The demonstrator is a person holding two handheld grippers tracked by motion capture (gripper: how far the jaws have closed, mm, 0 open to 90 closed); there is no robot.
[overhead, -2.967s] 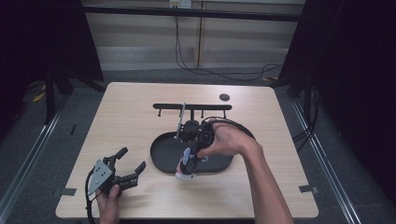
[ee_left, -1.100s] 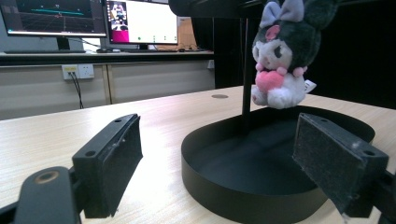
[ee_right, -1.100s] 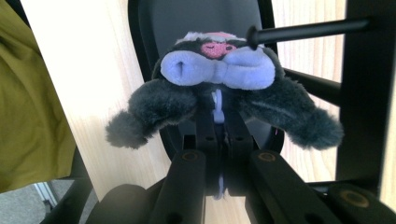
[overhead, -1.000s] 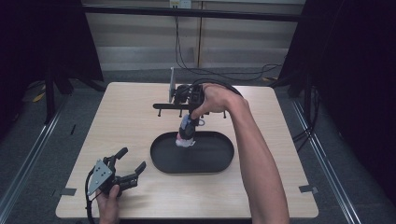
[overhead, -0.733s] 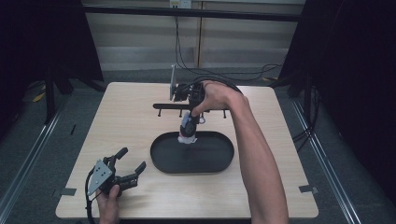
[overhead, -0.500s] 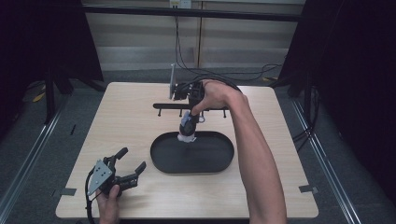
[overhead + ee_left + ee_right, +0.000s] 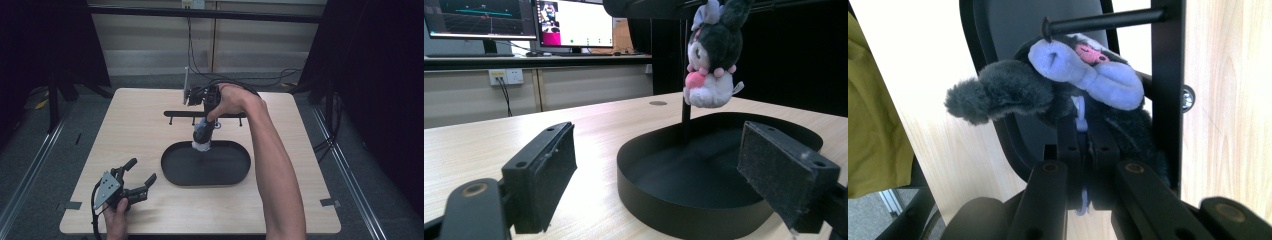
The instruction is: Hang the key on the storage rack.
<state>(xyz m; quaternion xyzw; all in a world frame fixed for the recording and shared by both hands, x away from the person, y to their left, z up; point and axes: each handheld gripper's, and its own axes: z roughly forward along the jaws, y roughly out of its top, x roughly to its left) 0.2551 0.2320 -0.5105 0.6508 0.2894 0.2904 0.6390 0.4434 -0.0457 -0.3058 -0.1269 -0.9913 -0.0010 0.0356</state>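
Observation:
A grey, black and white plush toy point(image 7: 202, 136) hangs from my right gripper point(image 7: 207, 118), just above the far rim of the black oval tray point(image 7: 225, 175). In the right gripper view the jaws are shut on the toy's white loop point(image 7: 1079, 114), right below a peg point(image 7: 1103, 21) of the black rack point(image 7: 1168, 90). The rack's bar point(image 7: 175, 114) runs across the table behind the tray. My left gripper point(image 7: 134, 181) rests open at the table's front left; its view shows the plush toy point(image 7: 711, 55) hanging over the tray point(image 7: 664, 210).
A small dark disc point(image 7: 657, 103) lies on the wooden table point(image 7: 125, 135) beyond the tray. Cables point(image 7: 240, 80) trail off the table's far edge. Monitors point(image 7: 569, 22) stand on a bench behind. Bare tabletop lies left of the tray.
My right gripper has lifted the plush toy out of the tray and carried it back to the rack, where it has barely moved over the last second. The left gripper stayed still.

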